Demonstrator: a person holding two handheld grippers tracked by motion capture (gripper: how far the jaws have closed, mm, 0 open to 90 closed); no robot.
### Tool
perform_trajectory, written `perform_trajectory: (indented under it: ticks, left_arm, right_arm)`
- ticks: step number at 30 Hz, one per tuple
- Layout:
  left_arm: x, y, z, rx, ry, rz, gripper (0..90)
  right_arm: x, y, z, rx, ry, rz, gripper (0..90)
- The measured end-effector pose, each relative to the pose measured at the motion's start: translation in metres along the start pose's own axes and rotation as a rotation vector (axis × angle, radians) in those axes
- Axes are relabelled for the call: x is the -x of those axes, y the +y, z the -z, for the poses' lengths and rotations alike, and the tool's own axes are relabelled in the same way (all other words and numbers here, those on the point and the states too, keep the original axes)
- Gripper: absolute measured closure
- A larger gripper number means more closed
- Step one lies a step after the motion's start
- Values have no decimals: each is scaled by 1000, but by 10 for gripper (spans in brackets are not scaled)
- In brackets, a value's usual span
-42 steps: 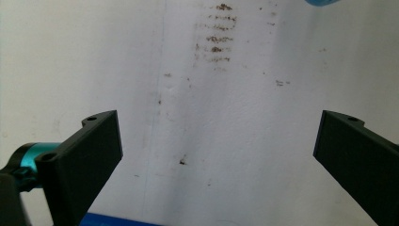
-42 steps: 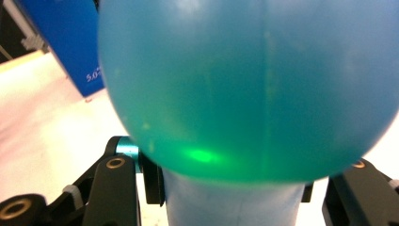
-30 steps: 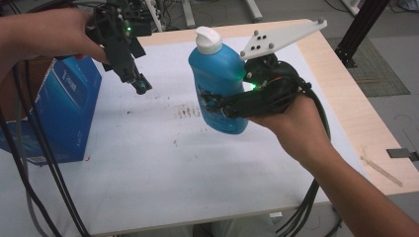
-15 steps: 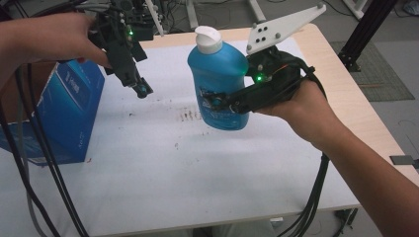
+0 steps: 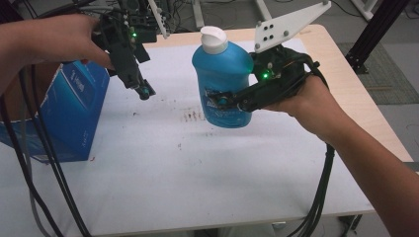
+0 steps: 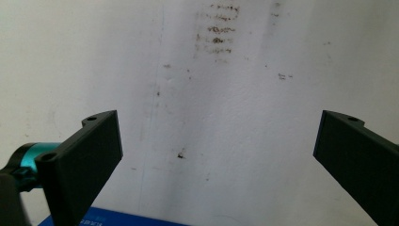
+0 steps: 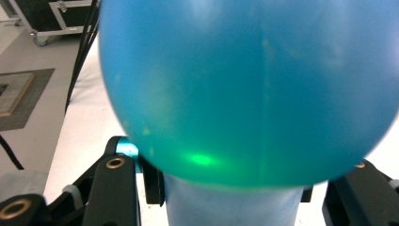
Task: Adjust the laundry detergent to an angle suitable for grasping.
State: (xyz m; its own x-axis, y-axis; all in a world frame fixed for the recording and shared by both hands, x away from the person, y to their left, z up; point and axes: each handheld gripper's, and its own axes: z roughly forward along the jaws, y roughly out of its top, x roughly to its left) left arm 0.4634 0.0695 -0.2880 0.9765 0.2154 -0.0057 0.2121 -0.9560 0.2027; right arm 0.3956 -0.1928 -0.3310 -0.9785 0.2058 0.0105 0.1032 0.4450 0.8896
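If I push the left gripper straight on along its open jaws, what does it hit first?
Most likely the white table top: the left gripper points down at bare, smudged surface between its open jaws. The blue box sits just below that line, though depth is unclear.

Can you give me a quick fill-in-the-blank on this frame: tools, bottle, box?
1. The right tool is shut on a blue bottle with a ____ cap.
2. The left tool hangs with its jaws ____, gripping nothing.
3. The blue box stands at the table's ____ edge in the high view.

Missing words: white; open; left
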Motion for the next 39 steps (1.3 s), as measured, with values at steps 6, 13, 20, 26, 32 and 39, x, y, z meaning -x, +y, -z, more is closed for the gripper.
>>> perform_trajectory:
  ticks: [6,13,20,26,32,39]
  left_arm:
    - [1,0,0,1,0,0,17]
    - [1,-3,-2,-3,1,3,17]
    - [2,-4,-2,-3,0,5,17]
    - [2,-6,-3,-1,-1,6,16]
    - [1,-7,-3,-2,-1,8,17]
    - [0,-8,-3,-4,-2,8,17]
  right_arm:
    - [4,-2,-4,-8,30,16,438]
    - [7,-4,-12,-12,69,24,438]
    - [10,-5,-21,-17,78,31,438]
    - [15,-8,-27,-5,83,29,438]
    - [20,-10,-32,-3,79,26,438]
    - [27,-3,-33,0,79,36,439]
